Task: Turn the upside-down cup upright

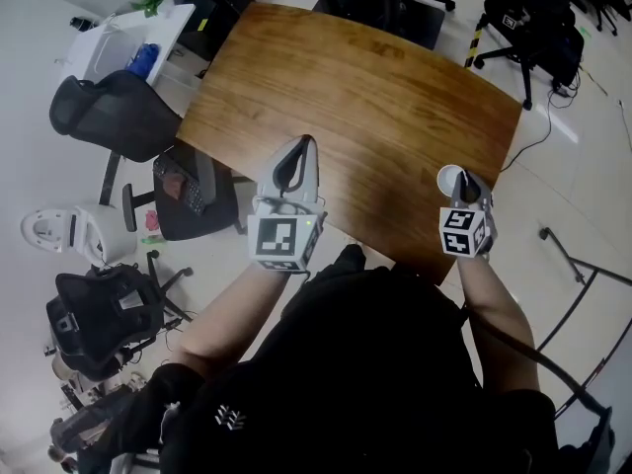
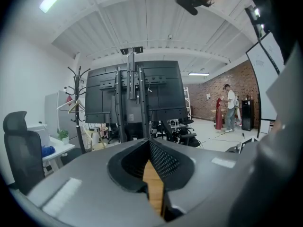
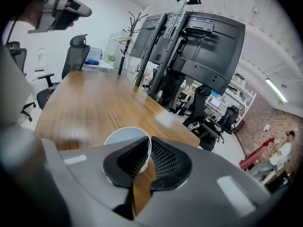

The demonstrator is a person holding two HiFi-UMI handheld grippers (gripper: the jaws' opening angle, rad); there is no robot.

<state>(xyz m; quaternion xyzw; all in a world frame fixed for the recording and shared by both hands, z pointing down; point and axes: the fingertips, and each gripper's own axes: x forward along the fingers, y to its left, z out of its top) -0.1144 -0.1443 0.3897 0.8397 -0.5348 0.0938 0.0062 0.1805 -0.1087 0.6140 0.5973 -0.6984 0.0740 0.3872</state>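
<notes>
A white cup (image 1: pixel 448 178) is at the near right corner of the wooden table (image 1: pixel 355 87), its open mouth showing from above. My right gripper (image 1: pixel 464 178) is shut on the cup's wall. In the right gripper view the cup's rim (image 3: pixel 120 137) runs between the two black pads, one pad inside the cup and one outside, with the right gripper (image 3: pixel 148 141) over the table (image 3: pixel 90 103). My left gripper (image 1: pixel 304 144) hovers over the table's near edge, well left of the cup. The left gripper (image 2: pixel 149 142) has its jaw tips together and holds nothing.
Black office chairs (image 1: pixel 118 112) and a white side table (image 1: pixel 128 33) stand left of the table. Another chair (image 1: pixel 533 18) is at the far right. A large black screen stand (image 3: pixel 199 46) rises beyond the table's far end. A person (image 2: pixel 230 109) stands far off.
</notes>
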